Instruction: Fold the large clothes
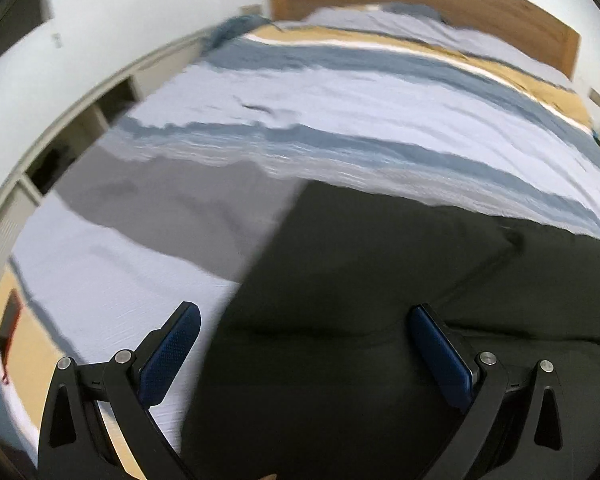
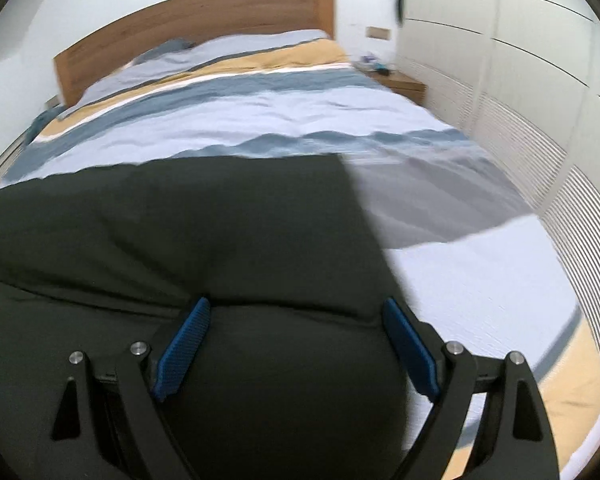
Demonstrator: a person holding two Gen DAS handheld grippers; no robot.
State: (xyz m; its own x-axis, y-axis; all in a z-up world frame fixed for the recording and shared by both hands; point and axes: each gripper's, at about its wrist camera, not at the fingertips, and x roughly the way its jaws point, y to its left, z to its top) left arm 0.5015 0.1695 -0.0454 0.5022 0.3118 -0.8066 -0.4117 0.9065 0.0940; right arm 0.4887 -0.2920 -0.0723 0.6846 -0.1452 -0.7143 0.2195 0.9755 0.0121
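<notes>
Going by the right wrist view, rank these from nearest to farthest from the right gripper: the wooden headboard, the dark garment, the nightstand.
From the right gripper:
1. Dark garment, directly under and ahead of the open jaws.
2. Nightstand, far ahead on the right, beside the bed.
3. Wooden headboard, at the far end of the bed, against the wall.

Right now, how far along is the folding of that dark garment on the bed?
Done: the dark garment lies spread on the striped bedspread, and a crease near the grippers hints at a first fold, though blur leaves that unsure. In hand: nothing; the left gripper and right gripper are open above it. Left: gripping an edge and folding further.
</notes>
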